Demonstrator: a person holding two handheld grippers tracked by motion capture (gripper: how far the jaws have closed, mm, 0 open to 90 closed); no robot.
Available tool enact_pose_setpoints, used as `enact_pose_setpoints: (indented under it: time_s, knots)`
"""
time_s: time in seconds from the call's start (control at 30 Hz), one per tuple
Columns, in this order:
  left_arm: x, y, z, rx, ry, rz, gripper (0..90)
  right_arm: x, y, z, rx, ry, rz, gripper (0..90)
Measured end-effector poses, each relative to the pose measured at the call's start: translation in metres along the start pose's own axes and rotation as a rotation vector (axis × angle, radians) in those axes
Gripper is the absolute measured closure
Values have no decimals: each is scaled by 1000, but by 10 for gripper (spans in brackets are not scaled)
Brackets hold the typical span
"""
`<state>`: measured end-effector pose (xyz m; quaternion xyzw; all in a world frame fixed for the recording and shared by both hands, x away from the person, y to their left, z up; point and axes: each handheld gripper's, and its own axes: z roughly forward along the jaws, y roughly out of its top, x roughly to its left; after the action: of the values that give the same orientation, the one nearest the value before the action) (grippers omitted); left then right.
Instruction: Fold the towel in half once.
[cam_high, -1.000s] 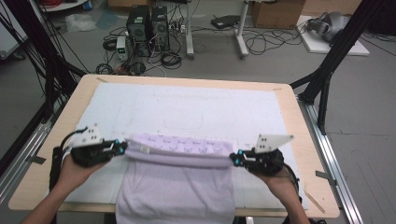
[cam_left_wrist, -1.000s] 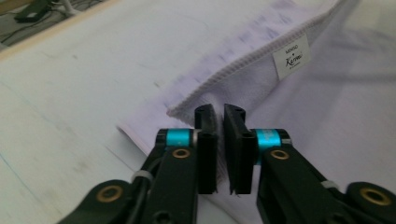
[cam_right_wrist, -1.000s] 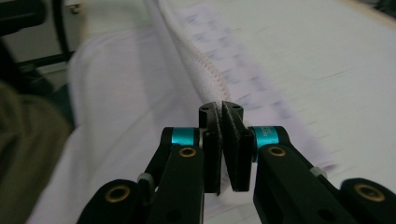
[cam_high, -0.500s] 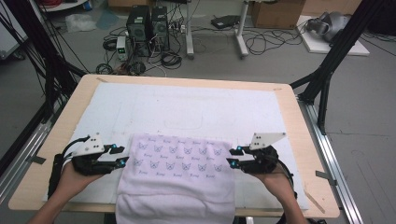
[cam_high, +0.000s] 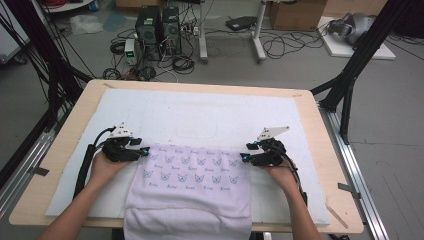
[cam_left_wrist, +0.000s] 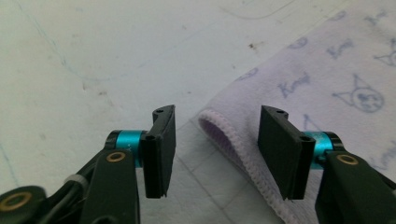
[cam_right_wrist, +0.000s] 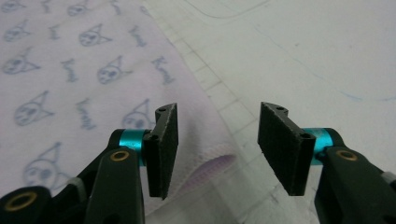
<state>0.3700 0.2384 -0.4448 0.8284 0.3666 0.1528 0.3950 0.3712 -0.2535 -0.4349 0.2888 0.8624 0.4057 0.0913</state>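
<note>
Left gripper (cam_left_wrist: 212, 154): the black two-jaw tongs in the person's left hand stand wide apart and hold nothing; the stitched corner of the towel lies in the gap between the pads, touching neither as far as I can tell.
Right gripper (cam_right_wrist: 215, 149): jaws equally wide, nothing clamped; the towel's edge runs under the gap, with one pad (cam_right_wrist: 164, 149) over printed cloth and the other over bare mat.
Gripper placing: in the high view the left gripper (cam_high: 142, 151) sits at the cloth's far left corner and the right gripper (cam_high: 246, 157) at its far right corner, both low over the table.
Lilac terry towel with blue cat-face print (cam_high: 192, 172): spread on the near half of the mat, far edge straight between the two grippers, near part hanging over the table's front edge, where a folded band shows.
Step in hand: judged as a release after laying the cloth flat, or a re-grip at the corners; I cannot tell which.
Doing it well: keep both sets of jaws fully parted and lift straight up so no pad snags the hem; if gripping again, take both layers of the corner evenly and close both sides together.
White padded mat (cam_high: 200, 112): covers most of the light wooden tabletop (cam_high: 320, 145), bare beyond the towel.
Beyond: cables and computer towers (cam_high: 157, 25) on the floor.
</note>
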Motion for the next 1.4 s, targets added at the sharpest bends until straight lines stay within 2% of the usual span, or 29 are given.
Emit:
enact_pose_setpoints:
  time_s: [0.07,0.13,0.17,0.2,0.23,0.27,0.3,0.37,0.43,0.5,0.6,0.67,0.7,0.77,0.83,0.9,0.97,1.07,1.1,1.13,1.2,1.23,1.27,1.3,1.33,1.4]
  knots:
    - [1,0,3,4,-7,-17,439,-3,-2,6,20,1,3,475]
    - [1,1,3,8,-17,-4,473,-4,-4,11,43,24,8,497]
    - [0,1,3,5,-27,-6,523,-3,-4,11,41,18,6,534]
    - [-1,1,3,10,-34,4,563,-3,-4,11,41,36,6,629]
    - [-2,2,2,14,-48,10,618,-2,-4,11,41,65,8,652]
    - [-4,3,2,19,-57,19,681,-1,-4,12,41,57,8,700]
    - [-6,4,2,24,-56,31,714,0,-4,12,43,82,4,770]
    - [-7,5,2,24,-42,50,786,2,-2,12,50,97,-6,823]
    - [-8,6,0,18,-33,53,847,2,-1,12,54,96,-24,843]
    - [-7,7,-1,3,-18,48,859,1,2,8,44,85,-30,853]
    - [-2,12,-3,-20,13,30,865,-6,11,3,9,42,-19,855]
    - [3,19,-4,-51,31,2,866,-11,19,1,4,20,-17,856]
    - [5,23,-5,-57,42,1,866,-13,24,0,0,11,-21,856]
    - [13,36,-5,-80,79,-13,867,-19,37,-2,-16,-21,-39,858]
    - [21,51,-4,-88,99,-28,867,-27,51,-4,-10,-49,-46,857]
    - [27,69,-4,-84,122,-15,867,-36,67,-9,-9,-87,-56,861]
    - [31,89,-6,-97,142,9,867,-47,82,-16,-33,-107,-47,862]
    - [35,120,-13,-137,178,34,867,-61,104,-26,-36,-134,-49,864]
    - [38,129,-16,-151,183,33,867,-66,111,-30,-41,-134,-53,865]
    - [41,138,-19,-167,188,28,867,-70,118,-34,-51,-152,-56,865]
    - [45,151,-21,-183,207,27,863,-77,130,-41,-83,-159,-42,863]
    - [45,154,-20,-176,215,21,845,-80,133,-42,-93,-156,-37,852]
    - [45,154,-17,-159,232,16,775,-83,134,-41,-100,-150,-22,790]
    - [46,152,-13,-130,230,19,707,-85,133,-38,-102,-151,15,714]
    - [48,148,-9,-109,220,18,680,-87,131,-34,-95,-135,42,681]
    - [49,134,-4,-96,207,8,628,-88,123,-27,-74,-127,64,608]
